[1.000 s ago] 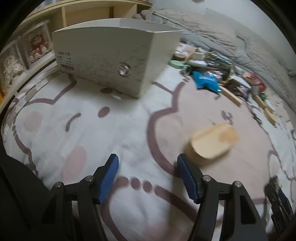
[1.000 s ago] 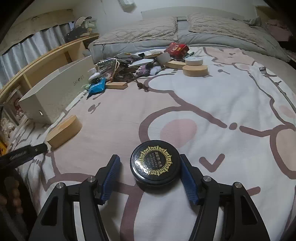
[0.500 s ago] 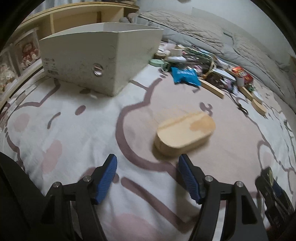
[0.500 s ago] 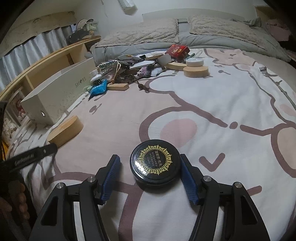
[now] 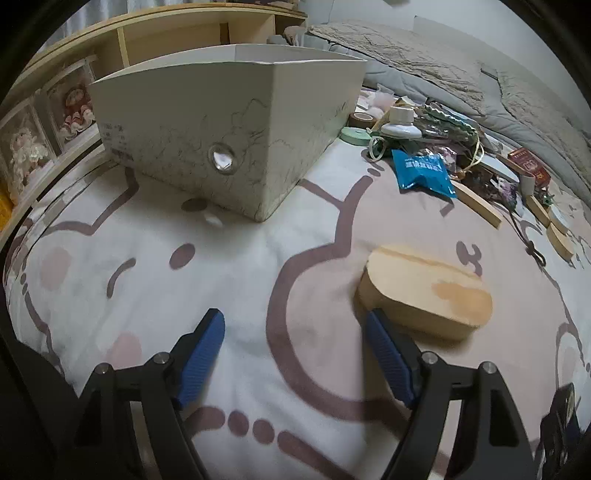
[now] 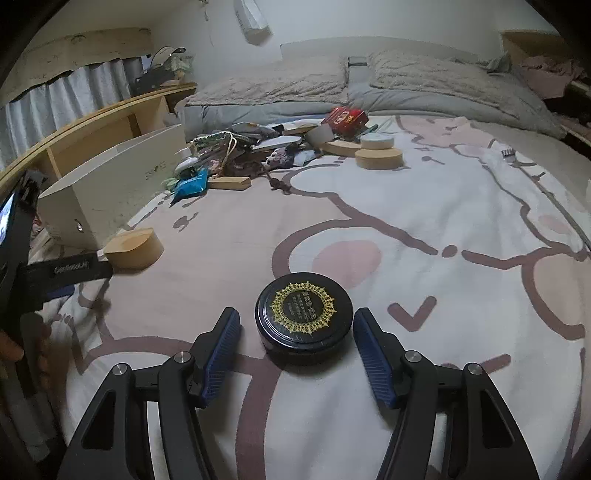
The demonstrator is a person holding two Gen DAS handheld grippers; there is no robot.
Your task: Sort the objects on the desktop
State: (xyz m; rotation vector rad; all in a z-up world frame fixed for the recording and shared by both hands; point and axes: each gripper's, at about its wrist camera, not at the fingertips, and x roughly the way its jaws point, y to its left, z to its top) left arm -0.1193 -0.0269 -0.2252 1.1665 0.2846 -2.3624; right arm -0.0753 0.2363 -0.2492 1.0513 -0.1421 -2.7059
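Observation:
My left gripper (image 5: 295,332) hovers over the cartoon-print blanket, jaws opening, with nothing between them. Its right fingertip (image 5: 371,317) sits at the near-left edge of an oval wooden block (image 5: 424,291), which lies outside the jaws. The right wrist view shows that same finger (image 6: 70,271) reaching the wooden block (image 6: 135,247). My right gripper (image 6: 297,314) straddles a black round tin (image 6: 304,314) with a gold ornament on its lid. A gap shows at the left pad (image 6: 225,339), and the right pad is very close to the tin.
A white cardboard box (image 5: 229,122) stands open-topped at the back left, near a wooden shelf (image 5: 166,33). A clutter pile with a blue packet (image 5: 423,171), wooden pieces (image 6: 378,157) and a red box (image 6: 345,118) lies near the grey duvet (image 6: 280,107).
The left gripper has moved in on the wooden block, which now lies at its right fingertip, and its jaws have widened. The right gripper and the tin have stayed put.

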